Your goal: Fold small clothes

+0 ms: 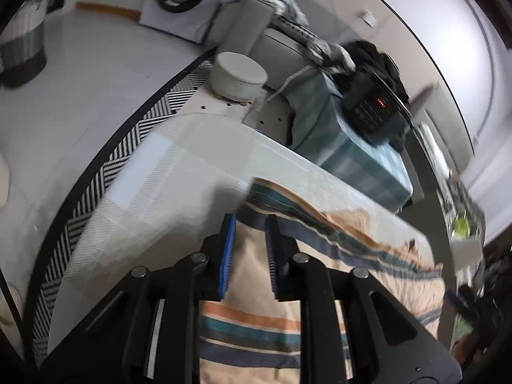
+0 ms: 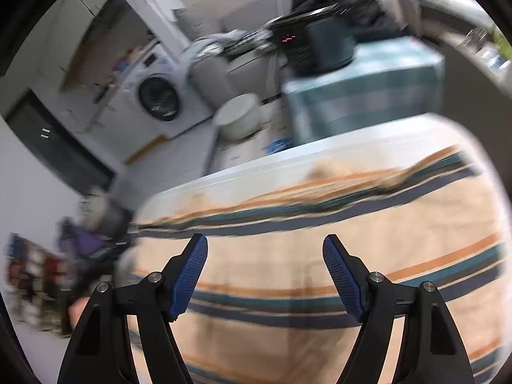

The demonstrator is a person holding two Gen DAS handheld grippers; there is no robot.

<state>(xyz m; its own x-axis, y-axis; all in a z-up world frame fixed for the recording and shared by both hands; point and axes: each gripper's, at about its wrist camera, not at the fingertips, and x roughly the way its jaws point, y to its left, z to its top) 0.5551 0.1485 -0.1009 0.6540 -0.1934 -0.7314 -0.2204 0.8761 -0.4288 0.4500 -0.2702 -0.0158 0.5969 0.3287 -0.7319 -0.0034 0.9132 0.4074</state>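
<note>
Striped cloth (image 1: 256, 326) pinched in left claw (image 1: 250, 224), beneath spread right claw (image 2: 265, 243).

Covered box (image 1: 361, 156) blocks behind; table's (image 1: 144, 192) left free.

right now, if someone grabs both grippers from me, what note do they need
Left gripper: jaws narrowed on the near edge of the striped garment, cloth between the pads.
Right gripper: open, empty, above the same garment; its view is blurred.
Garment lies spread on the white table, a rumpled ridge along its far side.
Done: one edge gripped. No fold visible yet.
Left: grip a second edge with the right gripper, then fold.
</note>
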